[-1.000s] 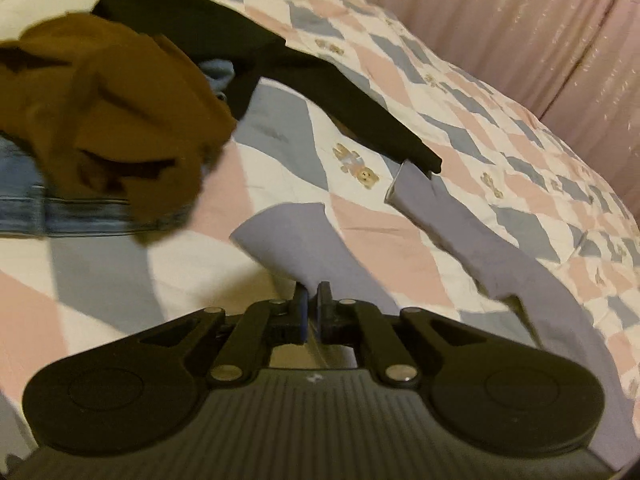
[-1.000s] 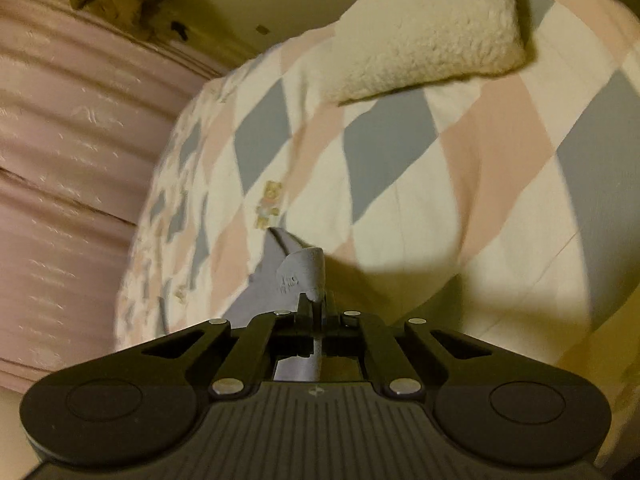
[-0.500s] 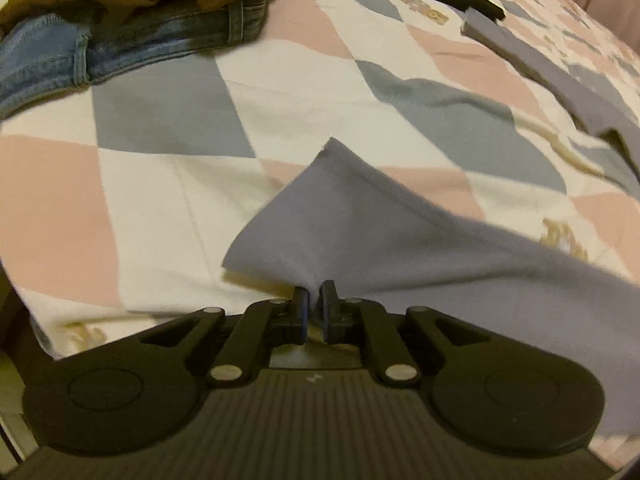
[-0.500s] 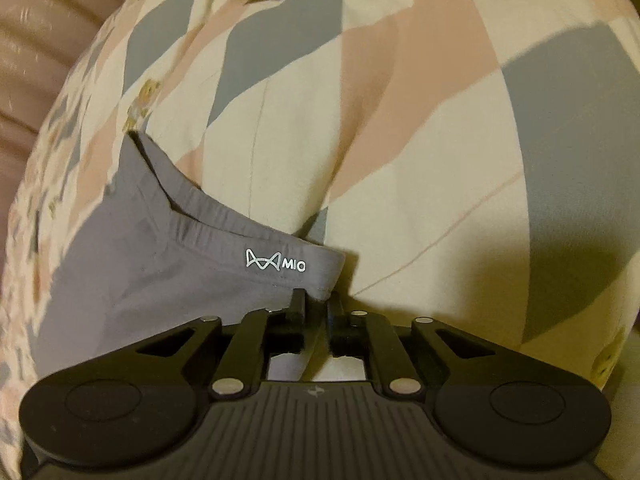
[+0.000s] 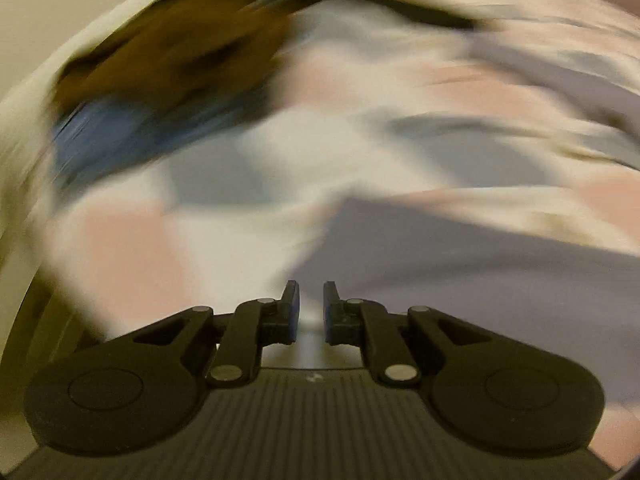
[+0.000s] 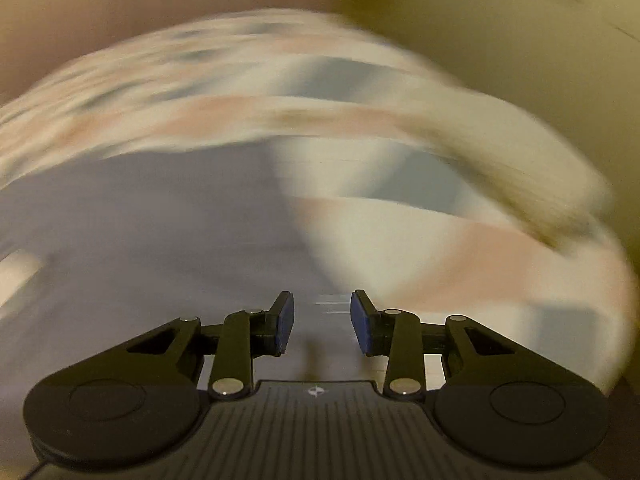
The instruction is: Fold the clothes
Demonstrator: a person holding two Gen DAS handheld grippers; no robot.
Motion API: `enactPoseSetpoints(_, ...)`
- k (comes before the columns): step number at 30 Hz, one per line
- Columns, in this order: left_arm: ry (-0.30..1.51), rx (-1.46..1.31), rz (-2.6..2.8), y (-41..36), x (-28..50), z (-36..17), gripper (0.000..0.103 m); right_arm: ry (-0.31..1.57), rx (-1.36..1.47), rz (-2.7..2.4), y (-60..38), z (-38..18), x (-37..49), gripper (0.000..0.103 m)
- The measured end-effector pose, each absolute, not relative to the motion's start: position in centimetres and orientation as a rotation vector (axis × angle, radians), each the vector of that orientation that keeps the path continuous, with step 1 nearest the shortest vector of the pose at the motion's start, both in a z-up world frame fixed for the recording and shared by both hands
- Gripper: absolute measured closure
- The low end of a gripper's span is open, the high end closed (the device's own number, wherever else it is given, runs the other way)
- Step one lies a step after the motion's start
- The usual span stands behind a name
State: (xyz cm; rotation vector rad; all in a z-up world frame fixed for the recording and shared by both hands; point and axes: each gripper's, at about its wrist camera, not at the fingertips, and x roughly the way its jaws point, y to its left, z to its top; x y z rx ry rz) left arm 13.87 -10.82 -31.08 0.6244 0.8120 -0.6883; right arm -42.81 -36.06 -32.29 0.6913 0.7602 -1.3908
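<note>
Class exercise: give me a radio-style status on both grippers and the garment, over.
Left gripper open, empty. Right gripper open, empty. Grey garment lies on quilt, released. Views motion-blurred; no obstruction seen.

A big bed with a soft quilt of pink, grey and white diamond patches (image 5: 120, 264) fills both blurry views. Behind the bed stands a plain yellowish wall (image 6: 520, 40), dim in warm light.

Everything beyond the left gripper (image 5: 311, 292) is smeared: the brown garment (image 5: 172, 52) and the blue denim (image 5: 100, 136) under it are streaks. Past the right gripper (image 6: 322, 304), the grey garment (image 6: 152, 232) runs off the left edge, its outline lost on the quilt (image 6: 460, 248).
</note>
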Motion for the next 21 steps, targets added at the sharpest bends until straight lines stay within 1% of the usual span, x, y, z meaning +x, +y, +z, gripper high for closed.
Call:
enactPoseSetpoints(1, 0.787, 0.652, -0.786, -12.2, 12.1, -31.3, 0.090, 0.774, 0.657, -1.263, -35.5, -32.5, -40.5, 0.067)
enactPoseSetpoints(2, 0.766, 0.682, -0.876, -13.7, 10.4, -31.6, 0.090, 0.786, 0.622, -1.135, -35.0, -32.7, -38.2, 0.069)
enactPoseSetpoints(5, 0.759, 0.734, -1.030, -16.4, 7.8, -33.6, 0.088, 0.748, 0.654, -0.816, -33.4, -34.1, -32.8, 0.074)
enactPoseSetpoints(7, 0.790, 0.770, -1.046, -17.3, 8.0, -36.0, 0.088, 0.737, 0.662, -0.650, -32.5, -35.6, -29.9, 0.076)
enactPoseSetpoints(10, 0.736, 0.825, -0.986, -18.0, 9.3, -38.4, 0.088, 0.844, 0.582, -0.617, -32.1, -37.9, -26.4, 0.074)
enactPoseSetpoints(12, 0.714, 0.777, -0.931, -18.2, 11.5, -38.2, 0.088, 0.856, 0.501, -0.616, -32.0, -37.5, -25.2, 0.074)
enactPoseSetpoints(15, 0.746, 0.685, -0.862, -18.4, 15.4, -37.3, 0.088, 0.786, 0.495, -0.609, -31.9, -36.5, -24.5, 0.073)
enactPoseSetpoints(18, 0.776, 0.729, -0.870, -18.7, 16.9, -37.2, 0.088, 0.911, 0.489, -0.544, -31.0, -37.8, -22.1, 0.073)
enactPoseSetpoints(19, 0.782, 0.728, -0.886, -19.0, 17.0, -36.6, 0.088, 0.921, 0.480, -0.537, -30.8, -37.7, -21.6, 0.073)
enactPoseSetpoints(21, 0.805, 0.687, -0.934, -20.0, 17.6, -35.4, 0.088, 0.858, 0.540, -0.549, -31.3, -36.6, -20.9, 0.074)
